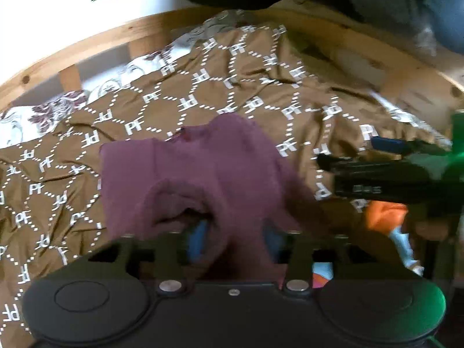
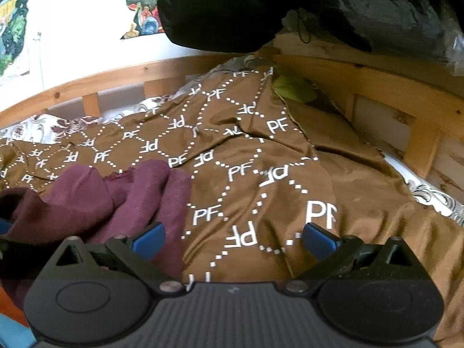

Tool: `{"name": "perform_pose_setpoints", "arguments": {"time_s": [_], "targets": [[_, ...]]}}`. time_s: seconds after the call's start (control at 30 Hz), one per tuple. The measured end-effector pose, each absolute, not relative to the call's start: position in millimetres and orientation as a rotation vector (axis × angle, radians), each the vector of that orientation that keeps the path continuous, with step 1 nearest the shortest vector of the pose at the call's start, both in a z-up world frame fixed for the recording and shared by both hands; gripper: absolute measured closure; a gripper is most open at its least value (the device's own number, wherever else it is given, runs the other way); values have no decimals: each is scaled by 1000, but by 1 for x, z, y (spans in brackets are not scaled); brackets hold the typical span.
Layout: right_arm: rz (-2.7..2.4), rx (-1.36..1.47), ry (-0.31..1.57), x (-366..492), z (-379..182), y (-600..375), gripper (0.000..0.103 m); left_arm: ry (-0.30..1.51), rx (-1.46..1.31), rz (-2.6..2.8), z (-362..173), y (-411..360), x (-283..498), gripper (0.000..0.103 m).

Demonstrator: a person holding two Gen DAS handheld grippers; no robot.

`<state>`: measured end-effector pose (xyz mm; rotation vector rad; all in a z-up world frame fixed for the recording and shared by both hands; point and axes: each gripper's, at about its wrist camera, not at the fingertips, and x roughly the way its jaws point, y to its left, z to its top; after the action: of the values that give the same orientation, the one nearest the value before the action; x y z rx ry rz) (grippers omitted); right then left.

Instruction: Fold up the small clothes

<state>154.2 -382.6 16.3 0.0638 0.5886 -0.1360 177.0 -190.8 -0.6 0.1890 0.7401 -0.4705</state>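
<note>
Through the left wrist camera, our left gripper (image 1: 236,239) has its blue pads apart, with the crumpled maroon knit garment (image 1: 200,174) draped loosely between them on the brown monogram-printed bedspread (image 1: 185,98). Through the right wrist camera, our right gripper (image 2: 233,239) is spread wide and empty, the garment beside its left finger.

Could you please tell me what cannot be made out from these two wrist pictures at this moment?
- Left wrist view: the left gripper fingers are draped by the maroon garment, so contact is unclear.
- Left wrist view: the right gripper is smeared by blur.
- Left wrist view: the orange item is mostly hidden behind that gripper.
- Right wrist view: the garment's left part runs past the frame edge.
</note>
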Motion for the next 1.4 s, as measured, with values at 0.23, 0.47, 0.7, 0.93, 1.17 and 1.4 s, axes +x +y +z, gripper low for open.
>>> {"name": "perform_pose_setpoints", "arguments": {"time_s": [0.23, 0.47, 0.7, 0.93, 1.17, 1.4], "targets": [[-66, 145, 532, 149, 22, -383, 0, 678, 157, -547, 13, -185, 147, 22], [75, 267, 501, 149, 25, -385, 0, 594, 154, -393, 19, -163, 130, 7], [376, 446, 479, 161, 29, -367, 0, 578, 273, -260, -6, -148, 135, 3], [513, 555, 617, 204, 9, -336, 21, 611, 355, -220, -32, -146, 149, 9], [481, 740, 712, 225, -30, -340, 30, 636, 389, -203, -46, -150, 158, 52], [461, 792, 709, 228, -45, -340, 84, 605, 438, -218, -45, -161, 151, 71]]}}
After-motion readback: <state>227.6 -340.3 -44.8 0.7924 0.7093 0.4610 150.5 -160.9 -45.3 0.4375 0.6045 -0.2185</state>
